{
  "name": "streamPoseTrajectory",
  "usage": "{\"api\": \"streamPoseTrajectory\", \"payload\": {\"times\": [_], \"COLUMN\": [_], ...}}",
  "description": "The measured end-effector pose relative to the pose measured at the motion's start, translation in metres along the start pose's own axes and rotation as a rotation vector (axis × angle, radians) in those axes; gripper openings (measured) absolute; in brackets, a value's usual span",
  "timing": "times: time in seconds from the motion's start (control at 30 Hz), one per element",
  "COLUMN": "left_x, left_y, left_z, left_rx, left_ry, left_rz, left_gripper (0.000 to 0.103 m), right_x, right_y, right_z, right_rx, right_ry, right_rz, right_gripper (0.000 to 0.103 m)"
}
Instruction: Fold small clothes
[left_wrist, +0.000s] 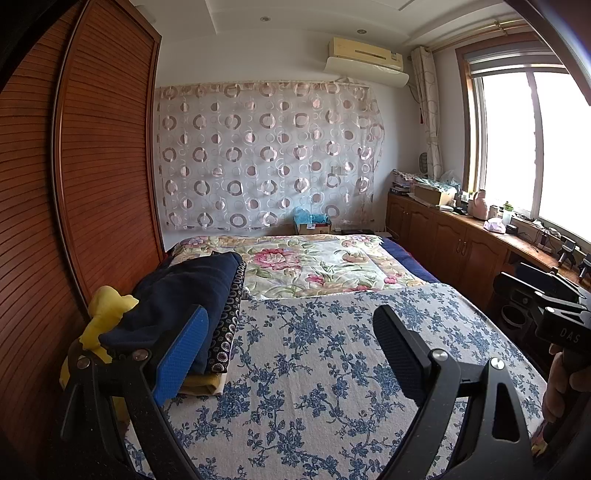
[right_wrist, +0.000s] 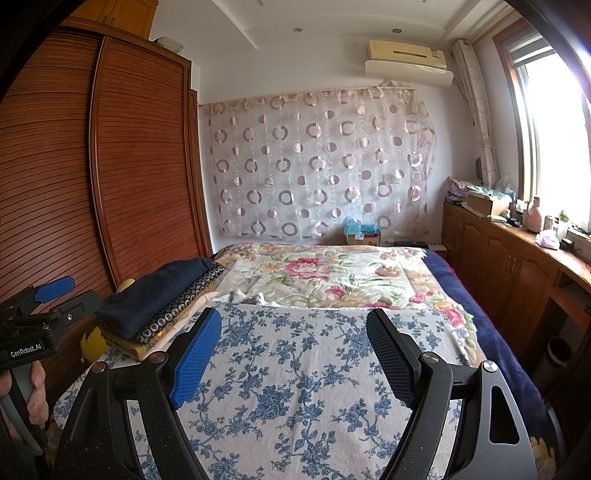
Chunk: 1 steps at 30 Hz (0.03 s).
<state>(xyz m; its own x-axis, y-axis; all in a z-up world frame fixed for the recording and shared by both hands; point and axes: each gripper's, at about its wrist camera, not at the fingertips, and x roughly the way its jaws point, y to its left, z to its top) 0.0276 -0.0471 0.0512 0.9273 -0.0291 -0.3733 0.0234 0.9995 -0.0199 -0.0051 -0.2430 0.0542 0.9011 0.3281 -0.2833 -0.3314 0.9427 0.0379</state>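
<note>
A stack of folded clothes (left_wrist: 199, 295) lies at the bed's left edge: navy on top, a dark ring-patterned piece under it, yellow at the bottom. It also shows in the right wrist view (right_wrist: 162, 295). My left gripper (left_wrist: 291, 325) is open and empty, held above the blue-flowered cloth (left_wrist: 314, 369), its left finger just right of the stack. My right gripper (right_wrist: 293, 328) is open and empty above the same cloth (right_wrist: 295, 387). The left gripper body shows at the left edge of the right wrist view (right_wrist: 44, 314).
A wooden slatted wardrobe (left_wrist: 74, 184) stands close along the bed's left side. A flowered quilt (left_wrist: 314, 266) covers the far half of the bed. Wooden cabinets (left_wrist: 461, 243) with clutter run under the window at right. A yellow item (left_wrist: 107, 314) sits behind the stack.
</note>
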Motion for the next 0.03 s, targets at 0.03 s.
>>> {"api": "streamPoseTrajectory", "payload": {"times": [0.03], "left_x": [0.0000], "left_y": [0.0000], "left_z": [0.0000], "left_rx": [0.000], "left_ry": [0.000], "left_rz": [0.001], "left_gripper": [0.091], "right_x": [0.0000], "right_y": [-0.0011], "right_z": [-0.0011], "right_rx": [0.000], "right_ry": [0.000], "right_rz": [0.001], "right_gripper": [0.082]}}
